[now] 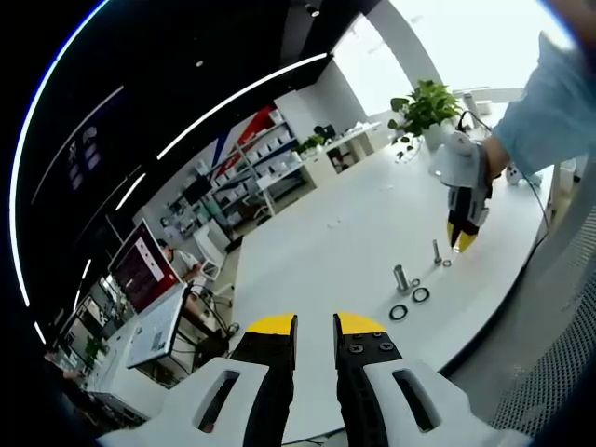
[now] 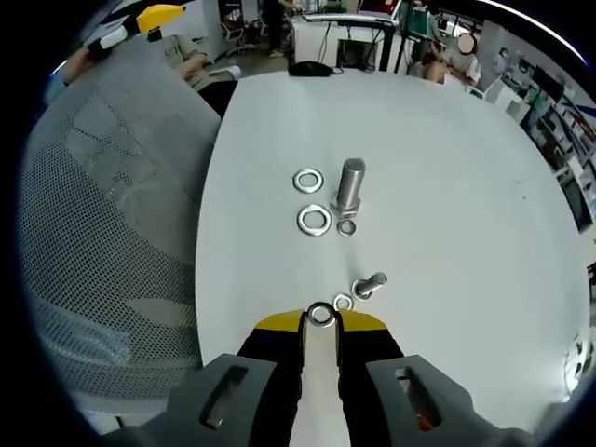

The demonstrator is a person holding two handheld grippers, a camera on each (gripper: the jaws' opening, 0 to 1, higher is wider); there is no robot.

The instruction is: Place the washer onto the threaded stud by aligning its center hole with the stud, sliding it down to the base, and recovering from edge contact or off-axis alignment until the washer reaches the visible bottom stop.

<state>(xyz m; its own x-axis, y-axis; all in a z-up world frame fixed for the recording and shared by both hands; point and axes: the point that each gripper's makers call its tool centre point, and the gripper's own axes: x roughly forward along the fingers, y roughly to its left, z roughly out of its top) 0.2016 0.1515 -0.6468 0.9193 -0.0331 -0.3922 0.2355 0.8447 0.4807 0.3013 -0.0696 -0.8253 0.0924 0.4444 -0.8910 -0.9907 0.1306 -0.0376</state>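
Right tool [image 2: 321, 322] nipping a washer [image 2: 321, 315] at its tips | left tool [image 1: 316, 328] narrowly parted, empty | small stud [image 2: 369, 285] just beside | worktop [image 2: 466, 186] broad, bare rightward

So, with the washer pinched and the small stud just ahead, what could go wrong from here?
1. The right hand-held gripper holds the washer only at its tips, so edge contact with the small stud could knock it loose.
2. That stud looks tilted in the right gripper view, so the hole may catch off-axis.
3. A loose small washer lies beside the stud's base and could be nudged or mistaken for the bottom stop.
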